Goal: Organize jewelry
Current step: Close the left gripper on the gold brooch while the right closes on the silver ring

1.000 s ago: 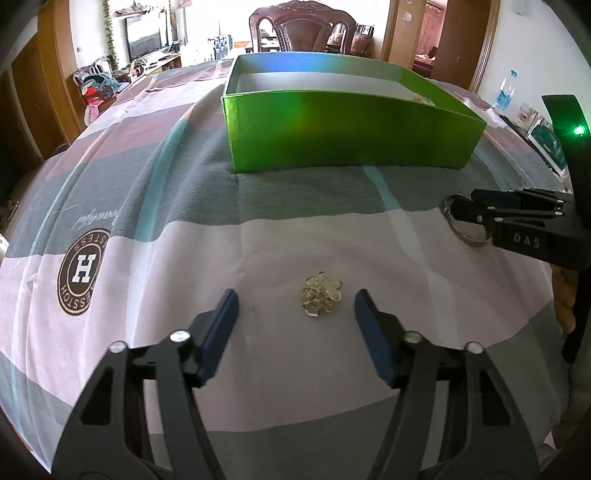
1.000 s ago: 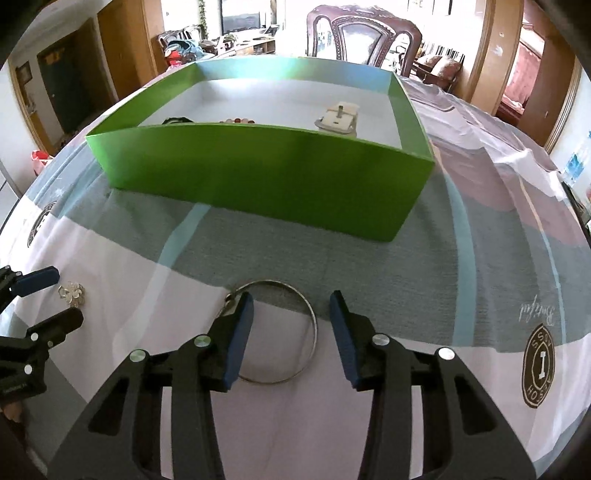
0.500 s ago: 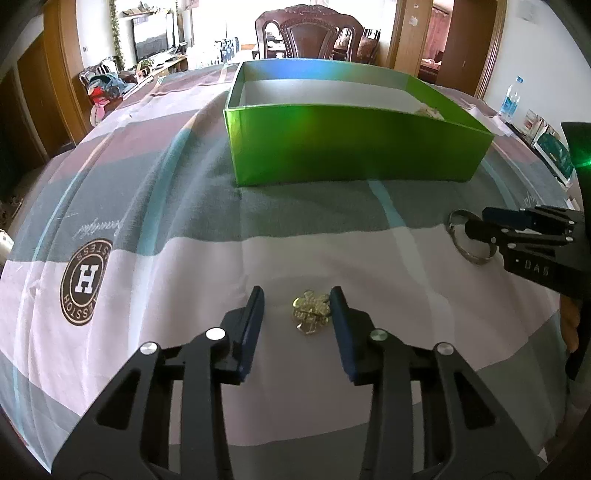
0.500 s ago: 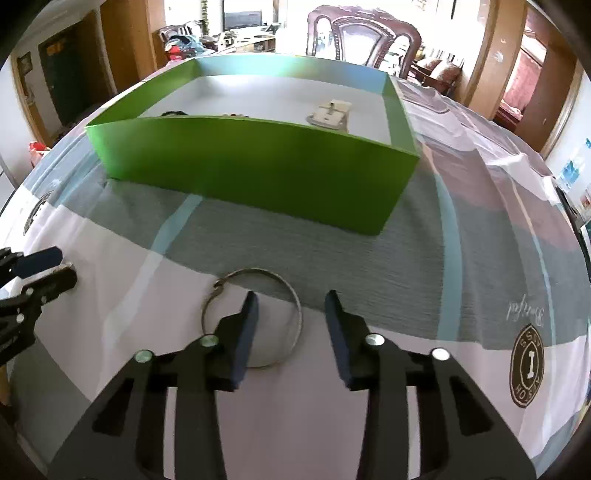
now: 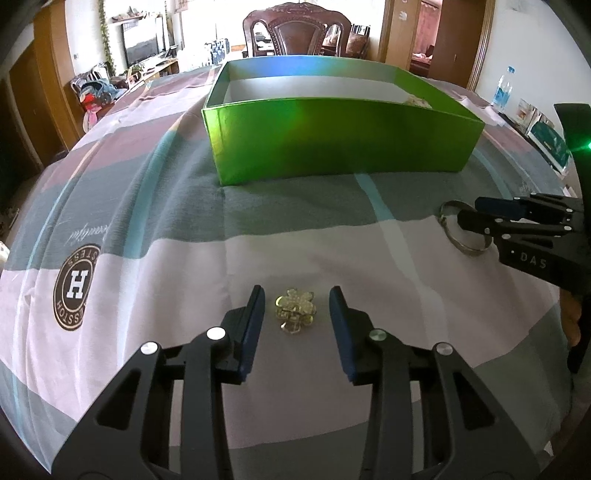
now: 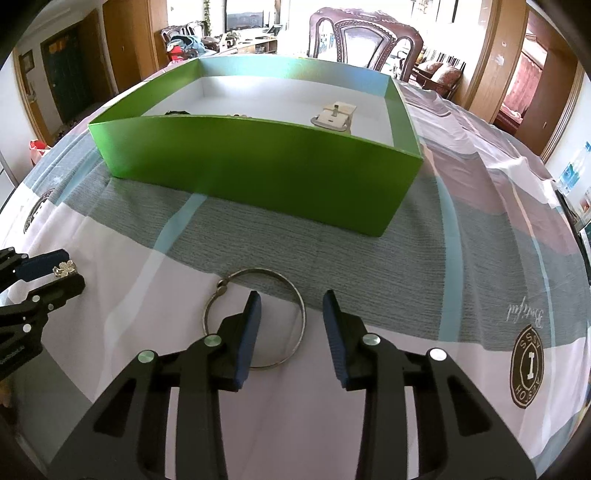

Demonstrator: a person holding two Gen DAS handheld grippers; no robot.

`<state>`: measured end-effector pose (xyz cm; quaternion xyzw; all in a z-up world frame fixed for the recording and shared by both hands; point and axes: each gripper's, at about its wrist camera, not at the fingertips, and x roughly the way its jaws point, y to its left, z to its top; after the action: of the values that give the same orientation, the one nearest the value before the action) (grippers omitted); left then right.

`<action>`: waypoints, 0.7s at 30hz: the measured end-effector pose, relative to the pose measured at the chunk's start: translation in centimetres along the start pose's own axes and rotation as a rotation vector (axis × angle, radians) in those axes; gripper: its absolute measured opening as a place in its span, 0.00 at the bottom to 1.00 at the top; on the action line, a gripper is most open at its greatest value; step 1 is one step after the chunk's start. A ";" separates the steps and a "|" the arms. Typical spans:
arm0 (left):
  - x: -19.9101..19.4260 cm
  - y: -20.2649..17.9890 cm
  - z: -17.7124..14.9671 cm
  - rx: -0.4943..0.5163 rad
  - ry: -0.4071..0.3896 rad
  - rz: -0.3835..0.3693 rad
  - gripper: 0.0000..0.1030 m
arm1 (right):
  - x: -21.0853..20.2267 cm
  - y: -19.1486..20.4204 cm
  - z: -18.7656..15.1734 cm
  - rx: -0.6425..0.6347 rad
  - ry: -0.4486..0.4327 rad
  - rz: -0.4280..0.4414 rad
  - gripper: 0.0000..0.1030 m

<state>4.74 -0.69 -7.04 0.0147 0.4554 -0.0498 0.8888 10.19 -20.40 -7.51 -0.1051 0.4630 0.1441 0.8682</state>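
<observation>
A small gold flower brooch (image 5: 295, 311) lies on the striped tablecloth, between the blue pads of my left gripper (image 5: 296, 295). There is a gap on each side, so that gripper is open. In the right wrist view the brooch (image 6: 64, 267) shows between the left gripper's tips (image 6: 70, 271). A thin silver bangle (image 6: 255, 273) lies flat under my right gripper (image 6: 291, 306). Its right rim runs between the open fingers and the left finger sits over the hoop. Behind stands an open green box (image 6: 258, 158).
The green box (image 5: 332, 144) holds a white carded piece (image 6: 334, 116) and a dark item (image 6: 175, 112). A carved chair (image 5: 295, 33) stands behind the table. A water bottle (image 5: 502, 90) and boxes (image 5: 546, 144) sit at the far right edge.
The left jaws have narrowed from wide apart to close around the brooch. The right jaws have narrowed a little over the bangle. Brooch and bangle still lie on the cloth.
</observation>
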 end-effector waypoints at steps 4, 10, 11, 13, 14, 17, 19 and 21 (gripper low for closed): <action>0.0 0.0 0.0 0.000 -0.008 0.015 0.23 | 0.0 0.2 0.0 -0.007 -0.001 0.003 0.29; 0.0 0.0 -0.2 0.002 -0.011 0.012 0.20 | -0.1 0.9 0.0 -0.033 -0.006 0.022 0.19; 0.0 0.0 -0.2 0.003 -0.011 0.013 0.20 | -0.1 0.8 0.1 -0.031 -0.005 0.024 0.19; 0.0 0.0 -0.2 0.007 -0.012 0.018 0.21 | 0.0 0.7 0.1 -0.023 -0.002 0.032 0.19; 0.0 -0.1 -0.2 0.010 -0.012 0.018 0.22 | 0.0 0.6 0.1 -0.020 -0.001 0.036 0.19; 0.0 -0.3 -0.2 0.017 -0.013 0.017 0.25 | 0.1 0.6 0.1 -0.019 -0.001 0.036 0.19; 0.0 -0.4 -0.2 0.021 -0.013 0.016 0.27 | 0.0 0.8 0.0 -0.017 -0.001 0.036 0.19; 0.0 -0.4 -0.2 0.024 -0.013 0.015 0.29 | 0.0 0.8 0.0 -0.017 -0.001 0.036 0.19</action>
<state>4.52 -1.11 -7.16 0.0283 0.4487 -0.0486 0.8919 9.95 -19.65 -7.56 -0.1038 0.4632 0.1637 0.8648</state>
